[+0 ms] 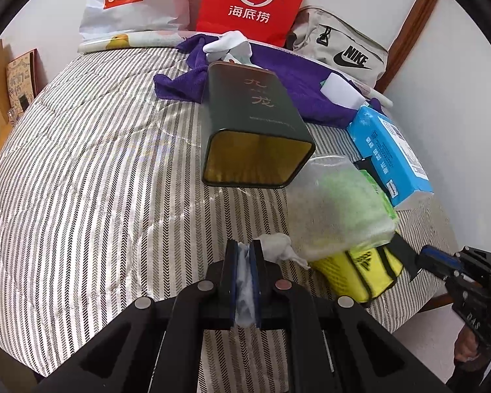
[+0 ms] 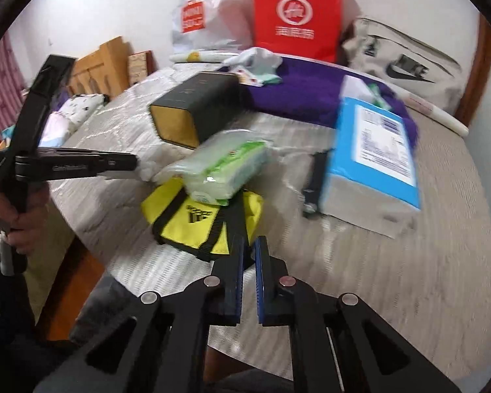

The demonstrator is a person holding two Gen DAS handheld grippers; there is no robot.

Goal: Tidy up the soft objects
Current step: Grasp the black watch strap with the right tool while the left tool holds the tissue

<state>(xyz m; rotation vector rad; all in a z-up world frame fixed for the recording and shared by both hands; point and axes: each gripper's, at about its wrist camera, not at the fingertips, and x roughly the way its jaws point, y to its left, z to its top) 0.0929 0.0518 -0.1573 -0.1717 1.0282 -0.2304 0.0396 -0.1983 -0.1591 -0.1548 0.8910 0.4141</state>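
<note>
On the near right part of the bed (image 1: pixel 98 163), close to its edge, a green pack of wipes (image 1: pixel 340 206) in clear wrapping lies on top of a yellow bag (image 1: pixel 360 271) with black straps. The left gripper (image 1: pixel 244 245) has its jaws pressed on a crumpled white wad (image 1: pixel 275 245), which bunches out past the fingertips and touches the wrapping of the pack. The right gripper (image 2: pixel 250 240) points down at the near side of the yellow bag; its jaws are drawn almost together, a black strap (image 2: pixel 237 222) reaches their tips, and the blur hides whether the strap is pinched. Beyond the pack, toward the middle of the bed, a dark green tin (image 1: pixel 255 121) lies on its side with its open gold mouth facing the near edge. A blue tissue pack (image 1: pixel 389 150) lies by the right edge. A purple towel (image 1: pixel 288 65) spreads along the far edge, with white socks (image 1: pixel 226 44) on it.
</note>
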